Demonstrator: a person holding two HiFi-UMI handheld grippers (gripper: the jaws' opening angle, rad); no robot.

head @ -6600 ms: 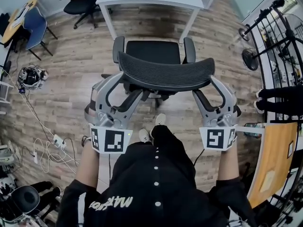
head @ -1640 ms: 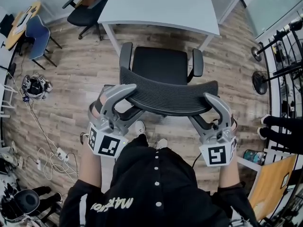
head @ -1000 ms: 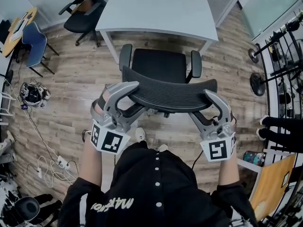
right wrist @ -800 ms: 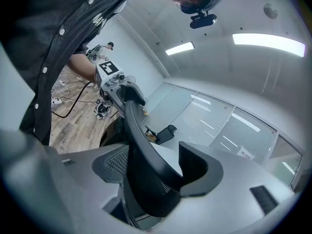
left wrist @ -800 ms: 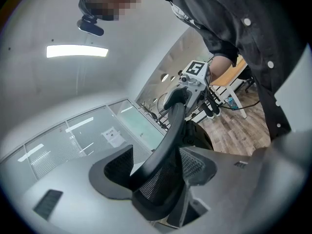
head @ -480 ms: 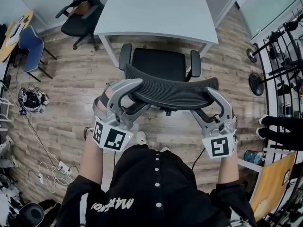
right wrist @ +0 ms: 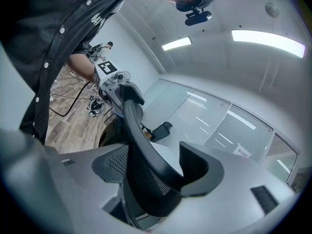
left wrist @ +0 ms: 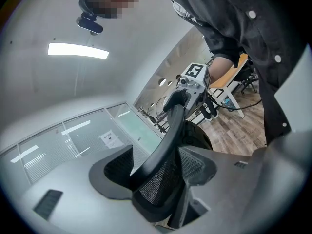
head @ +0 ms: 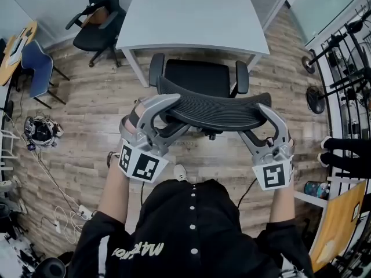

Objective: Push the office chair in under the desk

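Desk (head: pixel 191 16) beyond office chair (head: pixel 197 77) (black chair (head: pixel 95 17) leftward).

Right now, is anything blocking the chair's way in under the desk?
Nothing visible does. The office chair faces the desk, with its seat at the edge, between the two legs. The armrests sit close to those legs. The left gripper and right gripper clamp the backrest.

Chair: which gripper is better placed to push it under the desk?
Right gripper, probably: like the left gripper it clamps the backrest, but its end lies farther from the desk.
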